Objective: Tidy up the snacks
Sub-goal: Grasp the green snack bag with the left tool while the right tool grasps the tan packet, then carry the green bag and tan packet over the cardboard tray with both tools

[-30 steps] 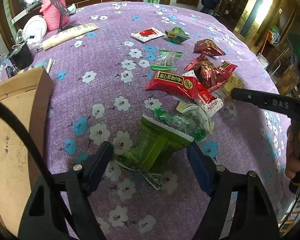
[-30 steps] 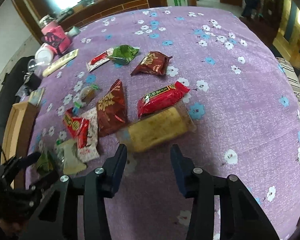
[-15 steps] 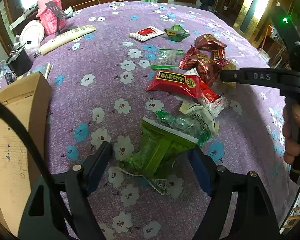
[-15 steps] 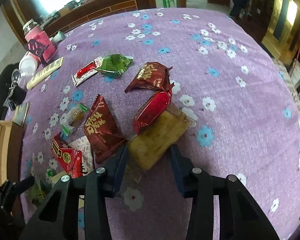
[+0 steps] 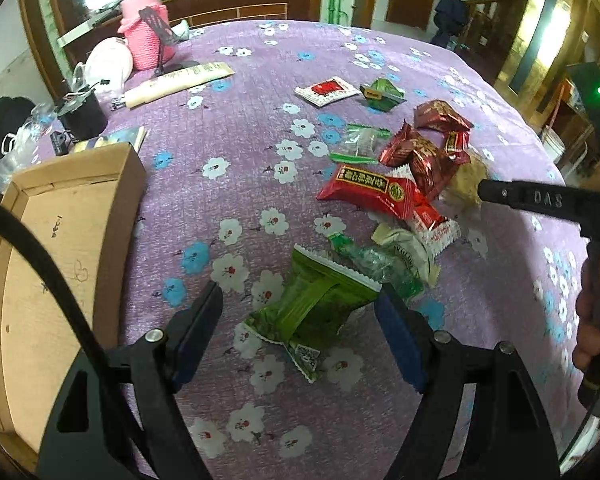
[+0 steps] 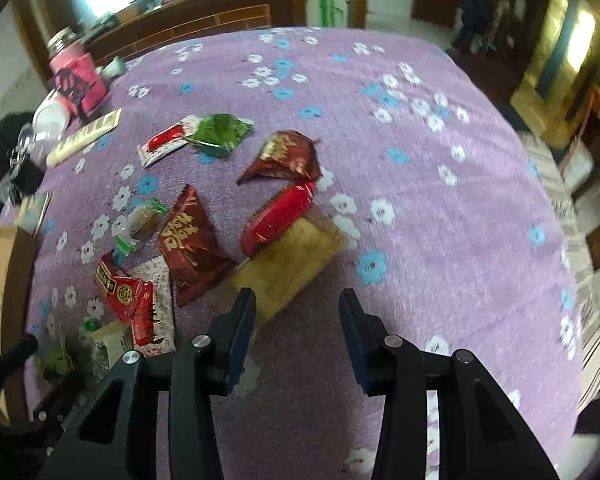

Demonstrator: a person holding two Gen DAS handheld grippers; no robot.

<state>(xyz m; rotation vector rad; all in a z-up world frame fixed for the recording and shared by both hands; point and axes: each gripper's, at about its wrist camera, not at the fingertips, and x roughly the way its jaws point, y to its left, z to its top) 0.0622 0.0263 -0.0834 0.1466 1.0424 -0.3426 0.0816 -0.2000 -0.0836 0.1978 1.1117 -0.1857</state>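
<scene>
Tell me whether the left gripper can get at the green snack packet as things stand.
Probably yes. The left gripper has its jaws open on either side of the green snack packet, nothing lies on top of it, and only the clear green-printed wrapper touches its far edge.

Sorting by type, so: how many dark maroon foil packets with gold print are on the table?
2. One maroon packet lies farther back, just beyond the bright red packet; the other maroon packet lies left of it. More could hide in the overlapping pile.
</scene>
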